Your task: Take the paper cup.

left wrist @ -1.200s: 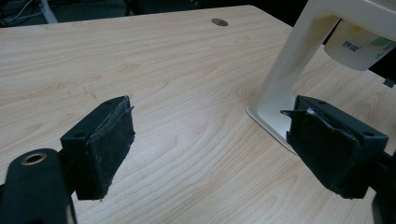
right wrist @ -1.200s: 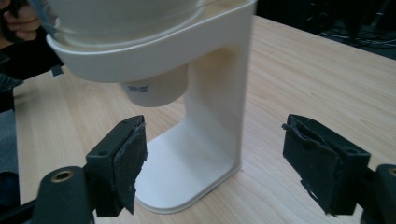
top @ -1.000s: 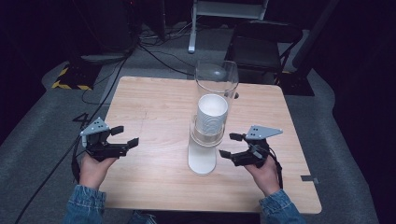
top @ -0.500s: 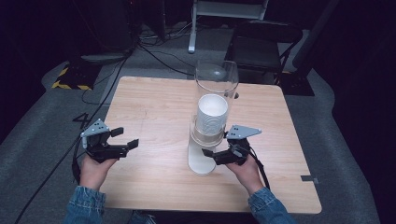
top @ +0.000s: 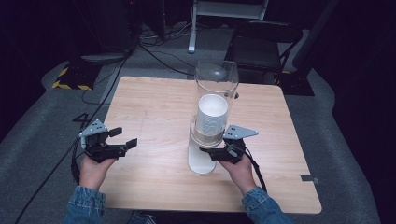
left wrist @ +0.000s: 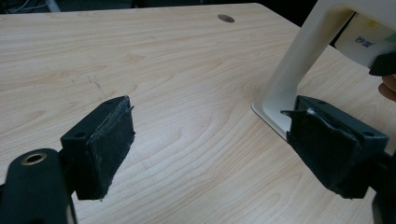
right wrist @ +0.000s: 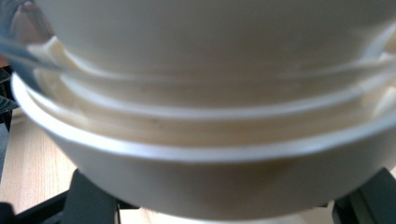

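the right gripper (top: 211,153) sits at the foot of a cup dispenser, its jaws having just been closing; they are now clamped on the lowest white cup (right wrist: 201,172) of the stack, one black jaw showing at each side of the cup's base in the right gripper view. in that view the cup's rim runs across the frame, with more cup rims nested above it, all blurred by closeness. the right hand (top: 240,170) comes in from about five o'clock of the dispenser.

the left gripper (top: 122,138) hangs with its jaws spread wide and nothing between them. in the left gripper view its two padded fingers (left wrist: 105,144) frame bare wood, and the dispenser's cream stand (left wrist: 292,70) rises at about two o'clock. the left hand (top: 93,170) holds it near the table's eight o'clock edge, well apart from the dispenser.

the stack of white cups (top: 211,116) stands in a clear tube (top: 217,77) on the cream stand, whose base plate (top: 201,163) rests on the wooden table (top: 154,107), a little toward four o'clock of the table's middle. the tube's upper part is see-through above the top cup.

beyond the table at twelve o'clock a dark chair (top: 264,44) stands on the grey floor, with black cables (top: 154,51) trailing at eleven o'clock.
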`<action>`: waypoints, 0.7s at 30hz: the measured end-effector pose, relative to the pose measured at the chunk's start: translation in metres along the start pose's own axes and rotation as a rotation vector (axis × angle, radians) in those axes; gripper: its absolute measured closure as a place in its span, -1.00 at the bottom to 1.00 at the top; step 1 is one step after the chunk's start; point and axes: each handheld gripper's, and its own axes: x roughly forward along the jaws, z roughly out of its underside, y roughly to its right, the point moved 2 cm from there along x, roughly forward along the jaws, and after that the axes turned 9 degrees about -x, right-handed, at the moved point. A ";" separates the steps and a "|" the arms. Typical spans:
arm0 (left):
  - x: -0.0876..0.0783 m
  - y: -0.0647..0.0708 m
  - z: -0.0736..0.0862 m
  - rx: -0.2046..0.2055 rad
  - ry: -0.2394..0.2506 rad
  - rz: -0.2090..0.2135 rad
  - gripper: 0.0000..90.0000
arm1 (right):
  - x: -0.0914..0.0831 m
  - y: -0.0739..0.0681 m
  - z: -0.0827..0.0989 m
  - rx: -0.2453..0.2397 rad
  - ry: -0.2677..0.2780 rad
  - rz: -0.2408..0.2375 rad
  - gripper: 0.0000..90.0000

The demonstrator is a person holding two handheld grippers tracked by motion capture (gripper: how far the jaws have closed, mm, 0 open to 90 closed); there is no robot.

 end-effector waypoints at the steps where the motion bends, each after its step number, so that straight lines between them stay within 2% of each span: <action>1: 0.000 0.000 0.000 -0.001 0.000 0.001 -0.67 | 0.000 0.000 0.000 -0.004 -0.001 0.005 -0.21; 6: 0.000 0.000 0.000 -0.002 -0.003 0.007 -0.67 | -0.001 0.000 0.001 -0.009 -0.005 0.005 -0.20; 10: 0.000 0.000 0.000 -0.004 -0.003 0.007 -0.67 | 0.004 0.000 0.007 -0.008 -0.067 -0.006 -0.19; 21: -0.001 -0.002 0.001 -0.006 -0.004 0.009 -0.67 | 0.007 0.000 0.016 0.012 -0.064 -0.025 -0.19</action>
